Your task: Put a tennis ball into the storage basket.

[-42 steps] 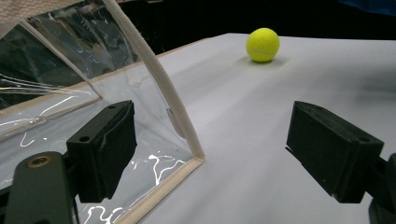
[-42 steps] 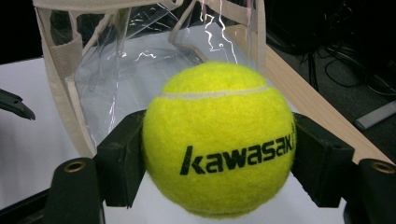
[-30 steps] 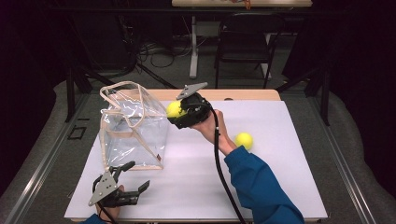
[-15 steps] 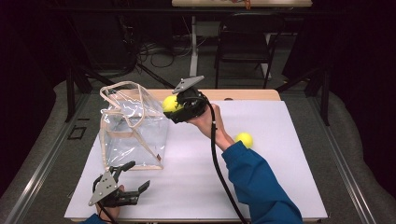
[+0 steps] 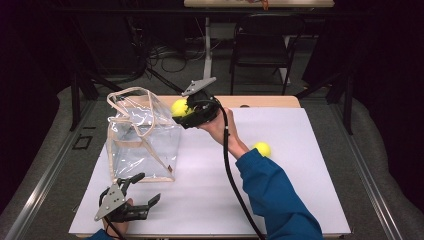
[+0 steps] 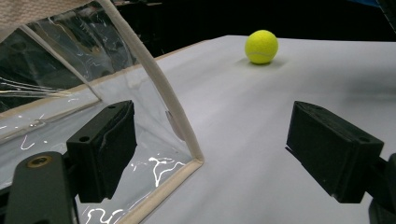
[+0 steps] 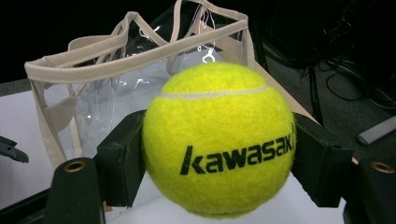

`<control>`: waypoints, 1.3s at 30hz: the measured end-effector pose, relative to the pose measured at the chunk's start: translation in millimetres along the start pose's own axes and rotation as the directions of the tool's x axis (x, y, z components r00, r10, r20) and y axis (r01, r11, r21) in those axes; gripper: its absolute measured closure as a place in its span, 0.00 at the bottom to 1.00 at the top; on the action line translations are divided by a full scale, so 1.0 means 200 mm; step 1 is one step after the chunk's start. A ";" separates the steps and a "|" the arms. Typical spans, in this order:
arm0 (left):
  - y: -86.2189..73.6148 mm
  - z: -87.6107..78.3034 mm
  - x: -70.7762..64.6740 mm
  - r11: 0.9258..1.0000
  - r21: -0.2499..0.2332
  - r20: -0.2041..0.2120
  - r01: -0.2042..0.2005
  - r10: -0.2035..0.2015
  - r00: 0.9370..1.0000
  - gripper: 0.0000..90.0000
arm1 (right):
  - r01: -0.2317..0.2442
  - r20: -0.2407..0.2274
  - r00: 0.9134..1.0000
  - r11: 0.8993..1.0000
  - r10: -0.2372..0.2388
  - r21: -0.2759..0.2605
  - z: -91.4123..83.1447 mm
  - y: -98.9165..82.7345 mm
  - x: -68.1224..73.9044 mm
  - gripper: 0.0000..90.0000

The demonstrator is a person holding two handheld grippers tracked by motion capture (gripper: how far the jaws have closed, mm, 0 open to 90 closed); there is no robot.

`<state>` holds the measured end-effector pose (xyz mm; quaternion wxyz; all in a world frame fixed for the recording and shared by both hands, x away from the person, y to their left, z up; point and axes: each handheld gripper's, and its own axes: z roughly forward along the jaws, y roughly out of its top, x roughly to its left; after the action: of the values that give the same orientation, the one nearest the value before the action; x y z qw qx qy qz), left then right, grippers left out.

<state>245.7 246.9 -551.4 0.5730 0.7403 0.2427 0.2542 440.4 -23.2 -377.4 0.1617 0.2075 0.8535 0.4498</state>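
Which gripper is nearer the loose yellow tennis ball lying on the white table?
Right. The right gripper hangs up-left of the loose yellow tennis ball; the left gripper sits farther, by the table's near-left edge.

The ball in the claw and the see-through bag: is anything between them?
No. In the right gripper view, the held ball faces the bag with just open air between.
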 end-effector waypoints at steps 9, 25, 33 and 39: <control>0.00 0.00 0.00 1.000 -0.002 0.001 -0.002 0.002 1.000 0.17 | 0.001 -0.001 1.000 1.000 -0.001 -0.007 0.02 0.03 0.01 0.30; 0.00 0.00 0.00 1.000 -0.001 0.002 0.000 0.000 1.000 0.17 | 0.004 -0.002 1.000 1.000 -0.004 -0.031 0.04 0.07 0.00 0.30; 0.00 0.00 0.00 1.000 -0.003 0.001 0.000 0.000 1.000 0.17 | 0.016 0.000 1.000 0.999 -0.016 -0.037 0.05 0.11 0.01 0.30; 0.00 -0.01 0.01 1.000 -0.009 -0.001 0.002 -0.002 1.000 0.17 | 0.022 0.001 1.000 0.999 -0.022 -0.044 0.07 0.15 0.02 0.30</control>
<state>245.9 248.4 -551.0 0.5765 0.7372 0.2428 0.2553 449.5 2.8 -360.2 0.1712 0.1944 0.8458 0.4664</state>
